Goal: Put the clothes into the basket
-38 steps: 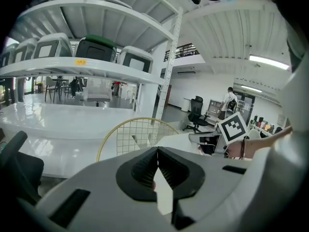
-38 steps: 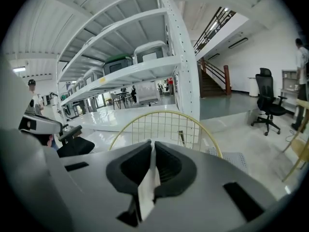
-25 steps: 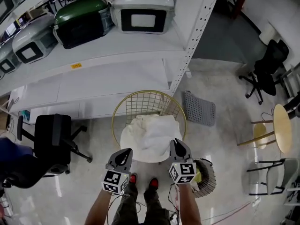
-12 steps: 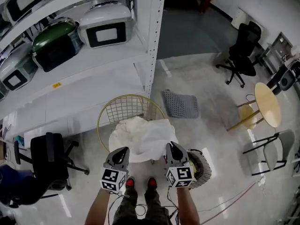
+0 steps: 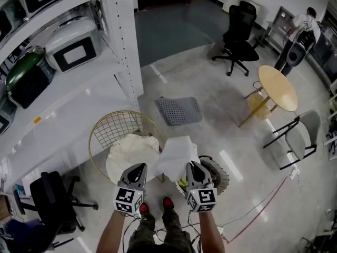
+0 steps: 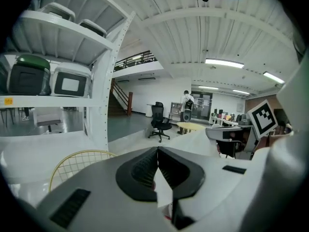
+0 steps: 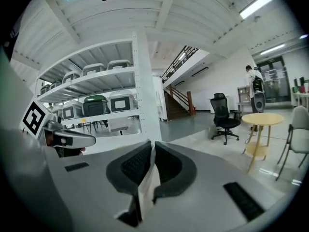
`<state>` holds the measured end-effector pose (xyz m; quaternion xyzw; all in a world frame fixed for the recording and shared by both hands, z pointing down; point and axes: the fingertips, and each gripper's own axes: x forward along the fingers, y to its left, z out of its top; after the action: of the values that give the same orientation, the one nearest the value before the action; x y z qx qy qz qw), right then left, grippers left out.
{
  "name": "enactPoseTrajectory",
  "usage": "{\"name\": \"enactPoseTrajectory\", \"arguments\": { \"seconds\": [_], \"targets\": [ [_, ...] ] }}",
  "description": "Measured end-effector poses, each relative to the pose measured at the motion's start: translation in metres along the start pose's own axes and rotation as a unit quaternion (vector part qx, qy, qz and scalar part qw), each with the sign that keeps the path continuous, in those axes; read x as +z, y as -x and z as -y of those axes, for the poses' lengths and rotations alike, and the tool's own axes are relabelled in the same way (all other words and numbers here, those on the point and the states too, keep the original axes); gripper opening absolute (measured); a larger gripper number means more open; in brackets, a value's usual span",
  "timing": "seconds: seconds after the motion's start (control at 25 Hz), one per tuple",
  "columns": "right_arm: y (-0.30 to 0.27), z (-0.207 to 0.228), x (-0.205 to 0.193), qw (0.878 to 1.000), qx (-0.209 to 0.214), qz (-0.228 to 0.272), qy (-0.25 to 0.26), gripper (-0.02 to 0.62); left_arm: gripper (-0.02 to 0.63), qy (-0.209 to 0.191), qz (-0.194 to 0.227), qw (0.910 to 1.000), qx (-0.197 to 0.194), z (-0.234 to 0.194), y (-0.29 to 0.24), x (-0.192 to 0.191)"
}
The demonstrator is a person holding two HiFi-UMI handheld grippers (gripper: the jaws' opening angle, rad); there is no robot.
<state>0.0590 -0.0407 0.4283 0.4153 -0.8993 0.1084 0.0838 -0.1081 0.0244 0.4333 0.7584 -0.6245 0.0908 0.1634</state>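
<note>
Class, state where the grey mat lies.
In the head view's centre, the grey mat lies on the floor, just beyond and right of the gold wire basket.

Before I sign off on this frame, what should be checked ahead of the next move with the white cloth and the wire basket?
1. Left gripper shut on the white cloth: ok.
2. Right gripper shut on the same cloth: ok.
3. Gold wire basket upright on the floor: ok.
4. Held cloth over the basket's opening: not ok, it hangs past the right rim.
5. Room left in the basket beside the cream bundle: cannot tell.
6. Woven basket clear of the right gripper: cannot tell.
</note>
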Motion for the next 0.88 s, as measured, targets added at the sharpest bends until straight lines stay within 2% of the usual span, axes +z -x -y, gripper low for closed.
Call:
{"name": "enactPoseTrajectory", "arguments": {
  "seconds": [0.48,0.64,0.88],
  "targets": [
    [0.075,0.098,-0.035,0.994,-0.108,-0.001,-0.035,0.037,0.008,-0.025,-0.027,0.9931,-0.111,0.106,-0.071,-0.016],
    [0.097,0.122,-0.052,0.990,-0.137,-0.008,-0.045,0.037,0.008,-0.025,-0.038,0.9894,-0.138,0.137,-0.086,-0.025],
    [0.117,0.152,-0.101,0.984,-0.163,-0.035,-0.069,0.037,0.008,-0.028,-0.071,0.9842,-0.160,0.167,-0.110,-0.063]
  ]
}}
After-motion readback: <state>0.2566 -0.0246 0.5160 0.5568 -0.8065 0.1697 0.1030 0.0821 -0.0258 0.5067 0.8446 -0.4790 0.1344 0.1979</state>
